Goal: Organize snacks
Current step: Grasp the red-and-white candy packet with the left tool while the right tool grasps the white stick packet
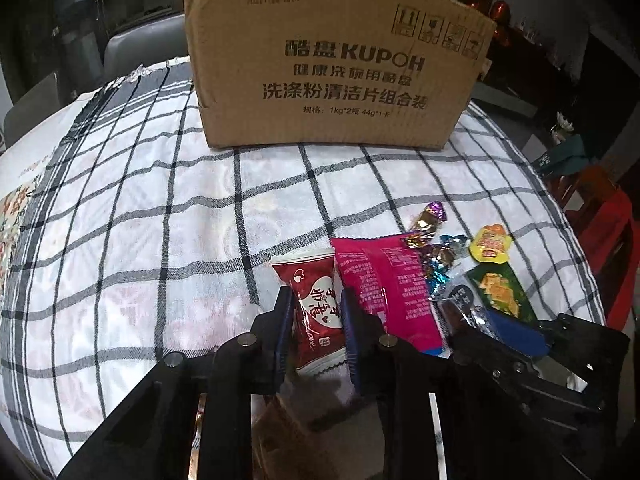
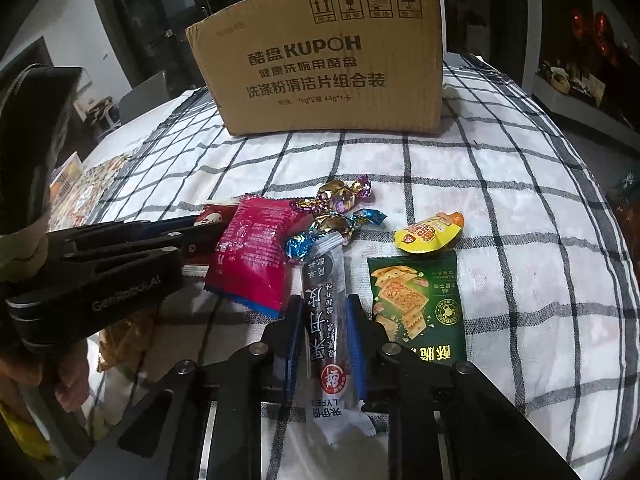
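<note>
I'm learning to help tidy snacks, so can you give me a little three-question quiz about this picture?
1. True or false: the left gripper is shut on the red heart-printed candy packet.
2. Which snack does the right gripper pinch? A) the dark green cracker packet B) the long grey-and-brown stick snack C) the small yellow jelly cup
3. Fill in: behind the snacks, on the black-and-white checked tablecloth, stands a brown ______ box.

Key: 1 true. 2 B. 3 cardboard.
</note>
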